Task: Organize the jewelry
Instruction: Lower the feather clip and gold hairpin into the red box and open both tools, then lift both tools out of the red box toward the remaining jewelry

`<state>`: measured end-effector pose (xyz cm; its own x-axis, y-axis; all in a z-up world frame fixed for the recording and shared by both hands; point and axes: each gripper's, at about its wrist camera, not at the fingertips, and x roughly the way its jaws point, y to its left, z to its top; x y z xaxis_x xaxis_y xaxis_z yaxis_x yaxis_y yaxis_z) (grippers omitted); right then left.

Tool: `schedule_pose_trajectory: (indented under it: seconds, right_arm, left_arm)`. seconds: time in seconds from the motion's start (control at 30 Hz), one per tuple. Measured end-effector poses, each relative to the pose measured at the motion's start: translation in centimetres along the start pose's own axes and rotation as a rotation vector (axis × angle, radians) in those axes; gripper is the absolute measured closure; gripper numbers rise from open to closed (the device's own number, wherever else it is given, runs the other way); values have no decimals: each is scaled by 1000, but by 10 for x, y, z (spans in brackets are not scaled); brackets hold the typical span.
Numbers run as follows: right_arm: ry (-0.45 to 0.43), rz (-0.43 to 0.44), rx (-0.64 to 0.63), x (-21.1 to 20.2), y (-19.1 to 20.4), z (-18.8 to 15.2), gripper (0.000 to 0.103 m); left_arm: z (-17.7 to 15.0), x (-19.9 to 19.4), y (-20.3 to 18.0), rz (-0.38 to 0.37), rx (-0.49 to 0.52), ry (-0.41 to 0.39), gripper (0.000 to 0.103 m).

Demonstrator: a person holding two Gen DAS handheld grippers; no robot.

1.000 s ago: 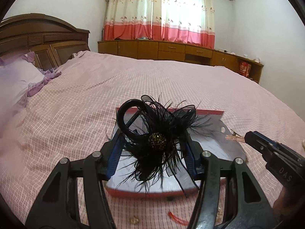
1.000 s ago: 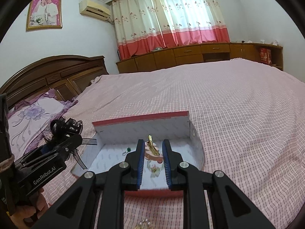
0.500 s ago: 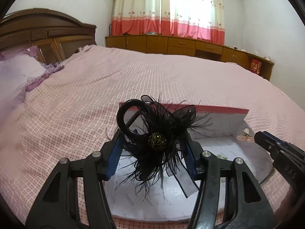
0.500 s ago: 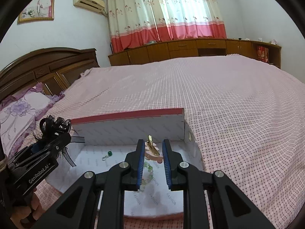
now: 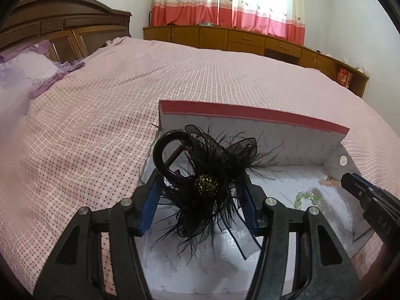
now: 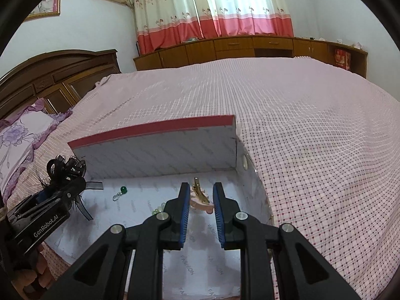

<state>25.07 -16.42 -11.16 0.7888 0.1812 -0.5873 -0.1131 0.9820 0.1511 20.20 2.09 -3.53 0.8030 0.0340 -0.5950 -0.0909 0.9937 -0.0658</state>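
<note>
You have both pieces over the box (image 6: 155, 155) but neither is let go yet. Your left tongs (image 5: 202, 197) stand about half open with the black feather hair clip (image 5: 207, 175) wedged between the blue pads, its beaded centre facing you and its loop sticking up past the left pad. Your right tongs (image 6: 200, 197) are nearly closed on the pink and gold hair clip (image 6: 200, 197), whose gold tip pokes out ahead of the pads toward the box's back wall.

Already lying on the box floor: a green bead pendant (image 6: 121, 192) ahead and to the left of your right tongs, and a pale green bead bracelet (image 5: 306, 196) just right of your left tongs. So part of the sorting looks done. What is left, as I judge it, is to set both clips down and release them; whether more pieces wait outside the box cannot be seen now.

Compared with a second ago, both tongs have come forward and down. Then the box's near red edge and a few small items on the bedspread (image 6: 312, 150) showed below your left tongs. Now only the white lining fills that space, and the back wall stands closer in both views. Neither grip has changed
</note>
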Motion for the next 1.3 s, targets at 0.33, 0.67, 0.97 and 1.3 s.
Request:
schedule_pose_trajectory:
  seconds: [0.33,0.67,0.97,1.3]
  right_arm:
    - [27,-4,25,2,-2,1,65]
    - [2,17,19,-19,-1,7,64]
    - [-43,50,13,-60,3,11,63]
    - [-73,55,15,-109,-1,2,62]
  left_arm:
    - [1,9,-4,-12,-2,81,44]
    - [8,-14,-5,-48,-5,59,43]
    - [17,-52,6,-94,-3,38,43]
    - [9,-98,8,-125,45,0,43]
